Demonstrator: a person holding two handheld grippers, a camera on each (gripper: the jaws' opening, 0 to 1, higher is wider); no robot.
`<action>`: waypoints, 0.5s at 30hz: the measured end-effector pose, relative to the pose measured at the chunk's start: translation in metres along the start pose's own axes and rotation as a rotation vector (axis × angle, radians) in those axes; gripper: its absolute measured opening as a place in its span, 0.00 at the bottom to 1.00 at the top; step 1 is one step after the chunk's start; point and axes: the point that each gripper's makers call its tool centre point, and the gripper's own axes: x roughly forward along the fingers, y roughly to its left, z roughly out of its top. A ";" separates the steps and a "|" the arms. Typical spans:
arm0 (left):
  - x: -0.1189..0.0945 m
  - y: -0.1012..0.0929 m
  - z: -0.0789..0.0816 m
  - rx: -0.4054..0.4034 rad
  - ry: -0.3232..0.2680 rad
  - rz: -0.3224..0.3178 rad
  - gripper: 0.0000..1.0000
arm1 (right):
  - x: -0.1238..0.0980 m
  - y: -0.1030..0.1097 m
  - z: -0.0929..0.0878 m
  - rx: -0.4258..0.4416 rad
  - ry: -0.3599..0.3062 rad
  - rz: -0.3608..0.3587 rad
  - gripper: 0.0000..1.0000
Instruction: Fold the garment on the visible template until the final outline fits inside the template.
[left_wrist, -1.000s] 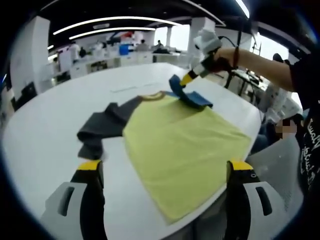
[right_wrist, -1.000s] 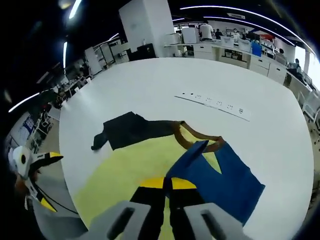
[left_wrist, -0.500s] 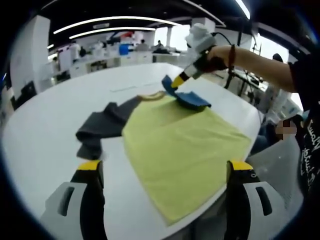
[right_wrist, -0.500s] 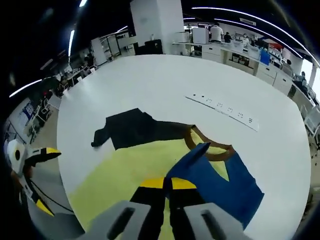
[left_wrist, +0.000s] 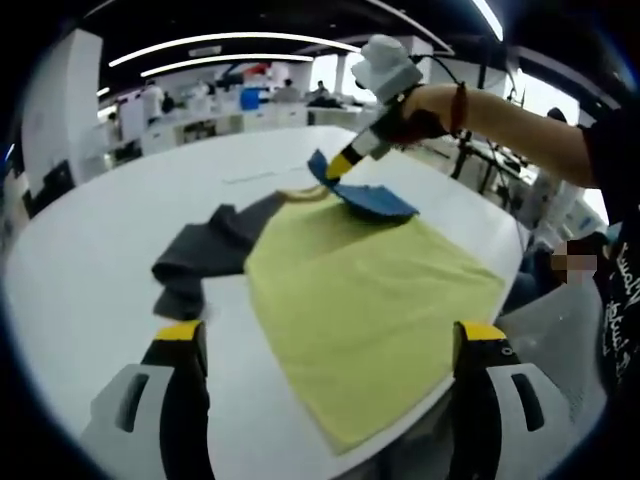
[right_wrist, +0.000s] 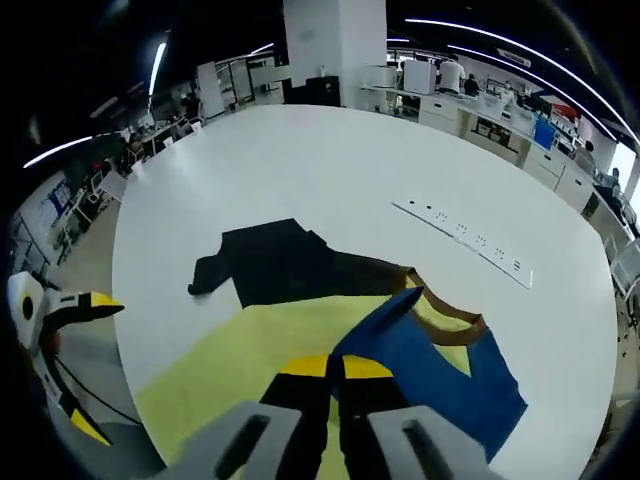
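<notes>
A yellow T-shirt (left_wrist: 365, 300) lies spread on the white desk (left_wrist: 90, 260), with its lower hem near the desk edge that is closest to the person. It has a brown collar (right_wrist: 450, 315), one dark grey sleeve (left_wrist: 205, 250) and one blue sleeve (left_wrist: 372, 200).

The right tongs (right_wrist: 335, 368) are closed on the blue sleeve (right_wrist: 440, 375) and hold its tip lifted above the shirt, so the sleeve bends up from the shoulder. In the left gripper view the right tongs (left_wrist: 337, 168) come in from the right side, held by the person's hand (left_wrist: 420, 105), with the sleeve tip pinched between the yellow jaw ends.

The left tongs (left_wrist: 330, 345) are open, the two jaws stand wide apart over the near part of the shirt and they touch nothing. In the right gripper view the left tongs (right_wrist: 75, 360) show at the left edge, beside the desk.

The grey sleeve (right_wrist: 270, 265) lies flat on the desk, partly bunched. A strip of sockets (right_wrist: 465, 245) is set in the desk beyond the collar.
</notes>
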 end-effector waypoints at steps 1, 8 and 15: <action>0.000 0.001 0.001 -0.003 -0.008 0.005 0.99 | 0.000 0.001 0.000 -0.001 0.000 0.002 0.00; 0.000 0.003 -0.001 -0.001 0.003 0.005 0.99 | 0.005 0.018 0.005 -0.010 -0.007 0.033 0.00; 0.000 0.003 -0.001 -0.012 0.000 0.002 0.99 | 0.010 0.031 0.004 -0.029 0.005 0.053 0.00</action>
